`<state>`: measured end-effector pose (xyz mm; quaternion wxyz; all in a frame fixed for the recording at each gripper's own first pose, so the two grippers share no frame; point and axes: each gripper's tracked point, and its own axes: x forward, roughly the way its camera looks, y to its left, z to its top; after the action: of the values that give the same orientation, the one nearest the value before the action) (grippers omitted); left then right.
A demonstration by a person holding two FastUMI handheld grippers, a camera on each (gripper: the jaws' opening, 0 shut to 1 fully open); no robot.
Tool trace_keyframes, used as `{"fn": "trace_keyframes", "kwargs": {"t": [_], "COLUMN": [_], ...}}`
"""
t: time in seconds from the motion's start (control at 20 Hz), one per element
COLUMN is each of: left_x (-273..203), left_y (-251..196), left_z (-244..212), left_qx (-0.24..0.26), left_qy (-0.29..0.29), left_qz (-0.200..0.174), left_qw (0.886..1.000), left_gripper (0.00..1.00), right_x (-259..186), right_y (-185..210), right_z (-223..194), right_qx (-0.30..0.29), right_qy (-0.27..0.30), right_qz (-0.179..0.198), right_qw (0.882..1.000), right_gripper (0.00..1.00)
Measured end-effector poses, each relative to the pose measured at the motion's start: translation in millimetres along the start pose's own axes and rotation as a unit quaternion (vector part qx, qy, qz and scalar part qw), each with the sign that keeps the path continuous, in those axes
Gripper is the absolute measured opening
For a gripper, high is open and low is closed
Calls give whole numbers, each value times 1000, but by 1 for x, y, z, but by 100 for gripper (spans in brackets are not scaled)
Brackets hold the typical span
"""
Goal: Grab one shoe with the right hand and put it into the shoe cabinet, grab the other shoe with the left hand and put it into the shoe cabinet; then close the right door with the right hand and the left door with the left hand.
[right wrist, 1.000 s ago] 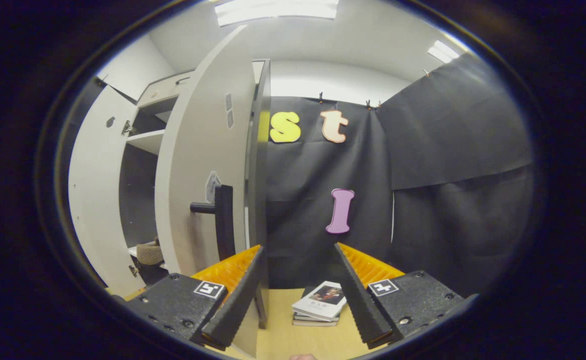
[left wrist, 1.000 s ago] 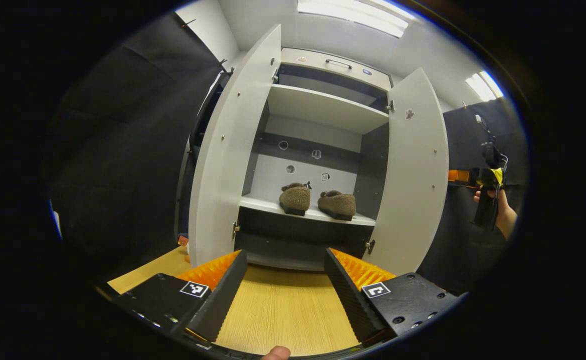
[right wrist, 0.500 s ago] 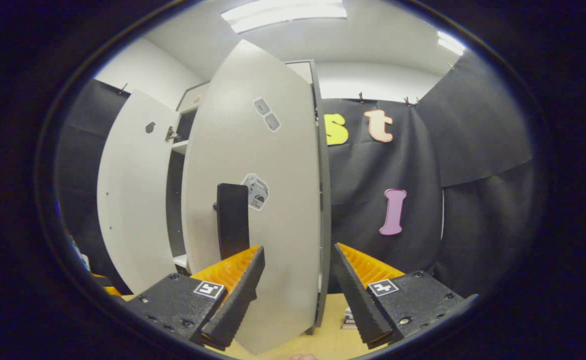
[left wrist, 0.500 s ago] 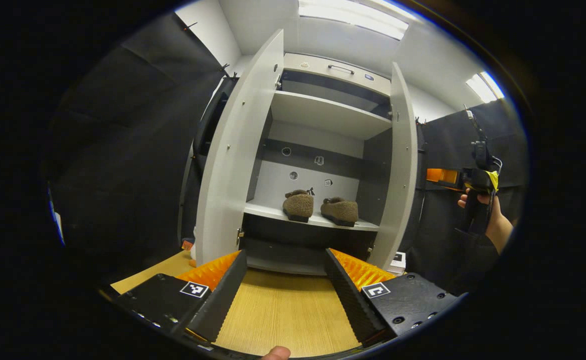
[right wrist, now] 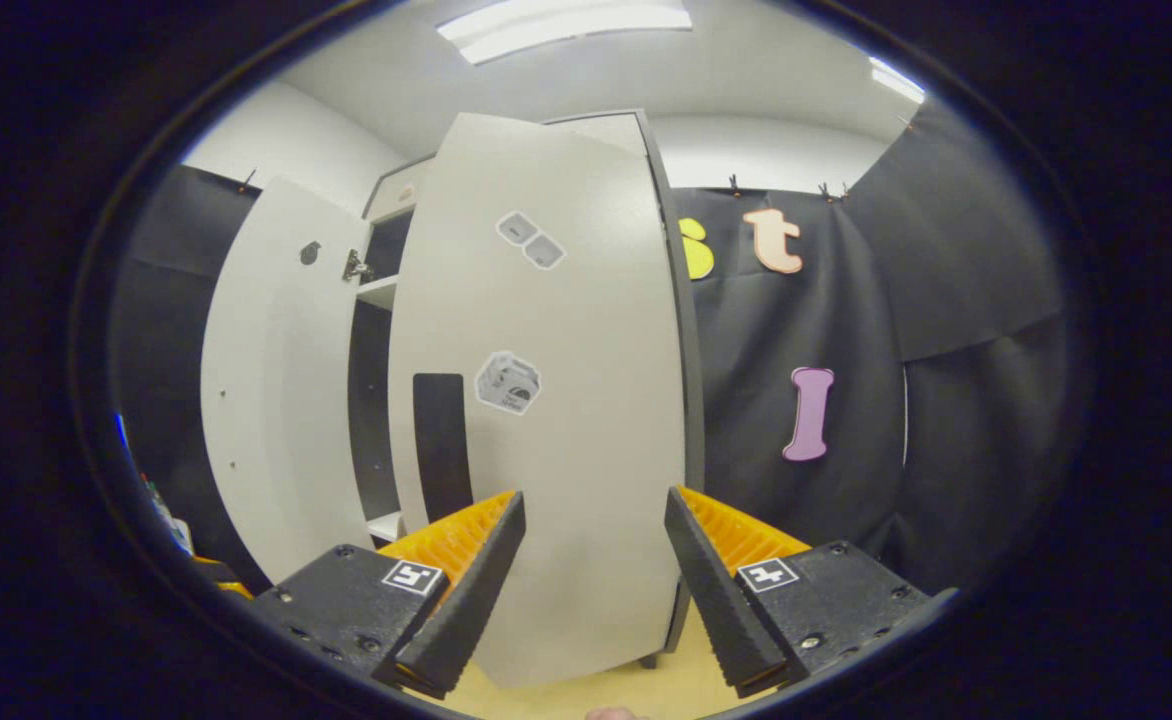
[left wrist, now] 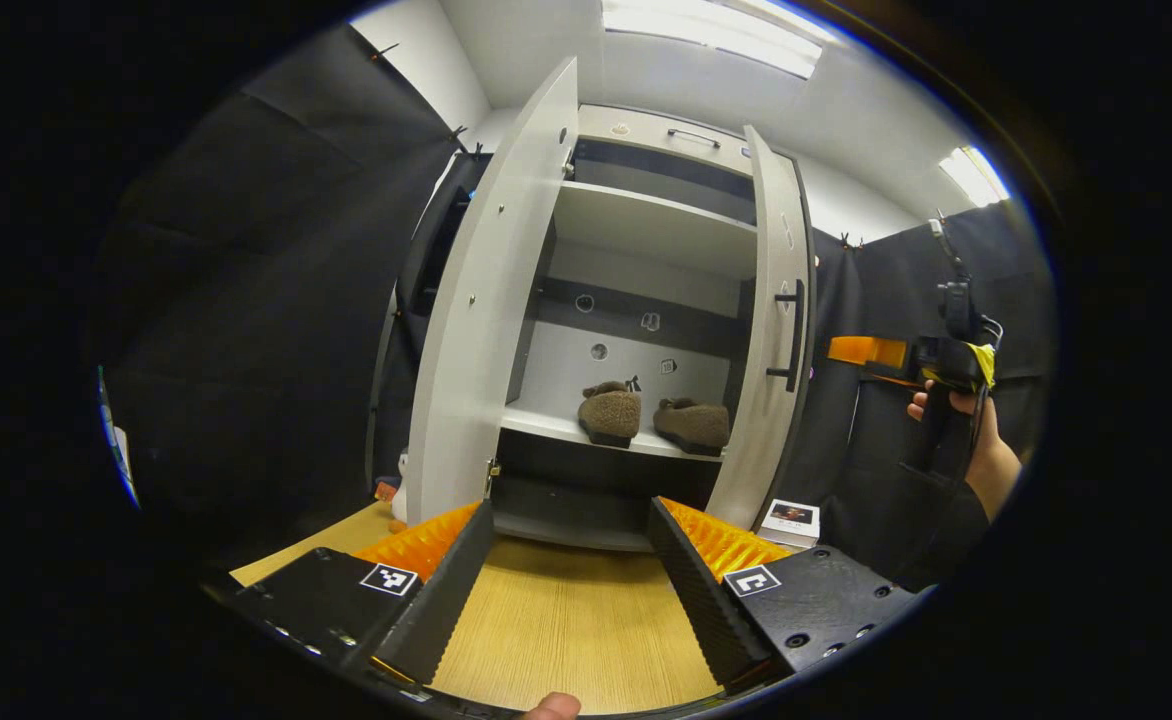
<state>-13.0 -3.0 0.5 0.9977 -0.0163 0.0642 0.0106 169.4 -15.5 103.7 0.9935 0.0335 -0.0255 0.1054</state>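
On the lower shelf (left wrist: 546, 425) of the shoe cabinet (left wrist: 646, 215), the two brown shoes (left wrist: 612, 413) (left wrist: 694, 423) sit side by side, toes outward, so the loading part of the task looks done. Around them the right door (left wrist: 771, 330) stands partly swung in, its dark handle (left wrist: 794, 335) facing out, while the left door (left wrist: 491, 300) is wide open. In the right gripper view the right gripper (right wrist: 591, 590) sits just in front of that right door's outer face (right wrist: 546, 400), its jaws spread wide and holding nothing; whether a finger touches the panel I cannot tell. The left gripper (left wrist: 566, 590) hangs over the wooden floor (left wrist: 566, 620) in front of the cabinet, jaws also gaping and empty, well apart from the left door. The same view shows the right gripper (left wrist: 876, 352) farther off in a hand (left wrist: 956, 410). The risk I see: a push off-centre, near the hinge side, could let the door stall short of shut, and a hard shove might bounce it back open. The book (left wrist: 789, 520) on the floor near the right door's foot seems outside its swing.
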Motion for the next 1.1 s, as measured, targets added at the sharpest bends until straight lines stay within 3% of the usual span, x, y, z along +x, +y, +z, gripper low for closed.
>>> {"fn": "trace_keyframes", "kwargs": {"t": [0.4, 0.5, 0.7, 0.9, 1.1], "left_x": [10, 9, 9, 21, 35], "left_y": [16, 18, 60, 123, 166], "left_z": [30, 31, 81, 139, 175], "left_qx": [7, 2, -33, -41, -49], "left_qy": [-28, -30, -90, -142, -171], "left_qz": [15, 16, 67, 118, 146], "left_qw": [999, 999, 993, 982, 973], "left_gripper": [95, 95, 95, 95, 95], "right_x": [-93, -111, -129, -138, -141], "right_y": [-3, 7, 30, 47, 47], "right_z": [-77, -101, -140, -146, -147], "right_qx": [-35, -33, -35, -25, -21], "right_qy": [-8, 2, 44, 51, 56], "right_qz": [-90, -92, -67, -36, -34], "right_qw": [995, 995, 996, 998, 998], "right_gripper": [93, 93, 93, 93, 92]}}
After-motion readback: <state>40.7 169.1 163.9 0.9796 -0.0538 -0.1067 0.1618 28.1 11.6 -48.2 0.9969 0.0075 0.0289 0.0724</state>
